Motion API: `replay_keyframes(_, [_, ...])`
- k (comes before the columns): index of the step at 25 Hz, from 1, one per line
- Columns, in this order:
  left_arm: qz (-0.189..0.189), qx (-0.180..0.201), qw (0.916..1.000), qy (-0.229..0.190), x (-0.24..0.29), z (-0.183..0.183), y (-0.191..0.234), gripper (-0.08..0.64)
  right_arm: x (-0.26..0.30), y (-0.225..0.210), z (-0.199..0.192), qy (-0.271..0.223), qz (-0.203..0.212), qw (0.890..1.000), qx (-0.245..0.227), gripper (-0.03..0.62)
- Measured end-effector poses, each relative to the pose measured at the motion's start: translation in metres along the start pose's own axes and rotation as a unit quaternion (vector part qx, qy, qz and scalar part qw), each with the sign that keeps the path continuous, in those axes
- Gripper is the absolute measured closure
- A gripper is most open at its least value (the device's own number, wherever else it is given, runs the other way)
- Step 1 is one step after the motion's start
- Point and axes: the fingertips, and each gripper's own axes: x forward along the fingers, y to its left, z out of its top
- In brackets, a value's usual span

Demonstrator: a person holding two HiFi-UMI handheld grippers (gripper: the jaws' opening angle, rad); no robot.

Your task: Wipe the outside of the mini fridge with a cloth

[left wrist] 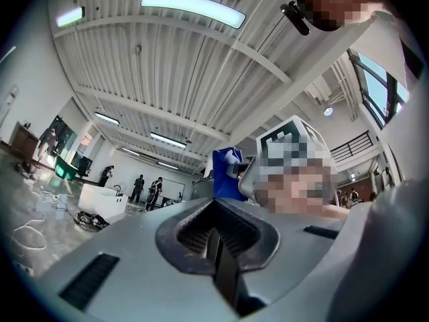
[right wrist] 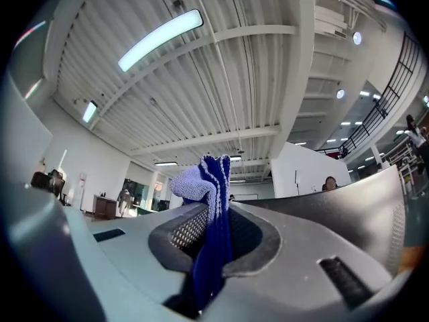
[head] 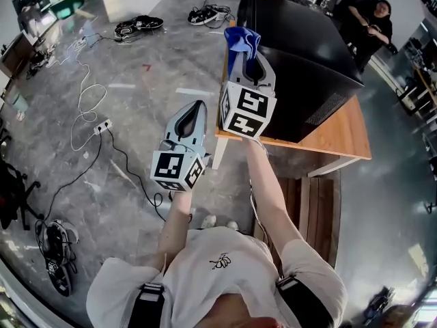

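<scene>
A blue cloth (head: 242, 39) is pinched between the closed jaws of the right gripper (head: 247, 59), with its folds sticking out past the tips. The left gripper (head: 196, 111) is held lower and to the left, its jaws pressed together on nothing. A black fridge (head: 300, 53) is seen just ahead and right of the right gripper, set on a wooden table (head: 345, 135). Whether cloth and fridge touch cannot be told.
</scene>
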Motion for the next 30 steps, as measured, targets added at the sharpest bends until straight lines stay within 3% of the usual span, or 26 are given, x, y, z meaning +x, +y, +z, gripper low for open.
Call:
replay_keyframes(7, [-0.018, 0.0, 0.9998, 0.012, 0.025, -0.013, -0.034, 0.555, -0.01, -0.042, 0.001, -0.005, -0.022, 0.999, -0.024, 0.531])
replay_keyframes(16, [-0.042, 0.0, 0.9987, 0.029, 0.046, -0.034, -0.072, 0.555, -0.04, -0.142, -0.004, 0.003, -0.085, 0.996, -0.034, 0.531])
replay_keyframes(30, [-0.07, -0.01, 0.9967, 0.039, 0.066, -0.049, -0.114, 0.555, -0.081, -0.28, -0.001, 0.004, -0.191, 0.98, -0.061, 0.531])
